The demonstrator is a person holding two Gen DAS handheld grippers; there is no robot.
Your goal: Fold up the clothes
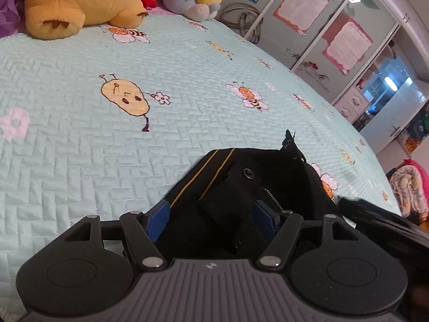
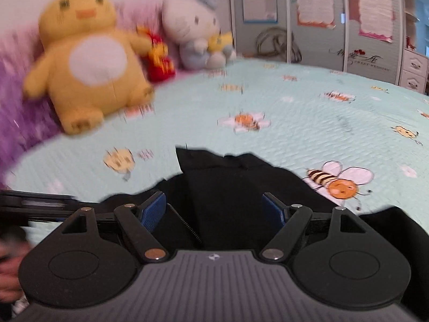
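Note:
Black trousers (image 1: 241, 161) lie on the pale green quilt (image 1: 107, 139), showing a metal button (image 1: 248, 173), a zipper and a yellow seam line. My left gripper (image 1: 211, 206) hovers low over the waist, its blue pads (image 1: 158, 222) wide apart; the cloth lies between and beneath them without being pinched. In the blurred right wrist view, my right gripper (image 2: 213, 196) stands open over another part of the black trousers (image 2: 228, 182), pads apart. The left tool's black body (image 2: 40, 204) shows at that view's left edge.
A big yellow plush (image 2: 85, 61), a small red doll (image 2: 161, 61) and a white-and-blue plush (image 2: 195, 32) sit at the head of the bed. Wardrobe doors with posters (image 1: 303, 8) stand beyond the far edge. A hand (image 2: 10, 268) shows at lower left.

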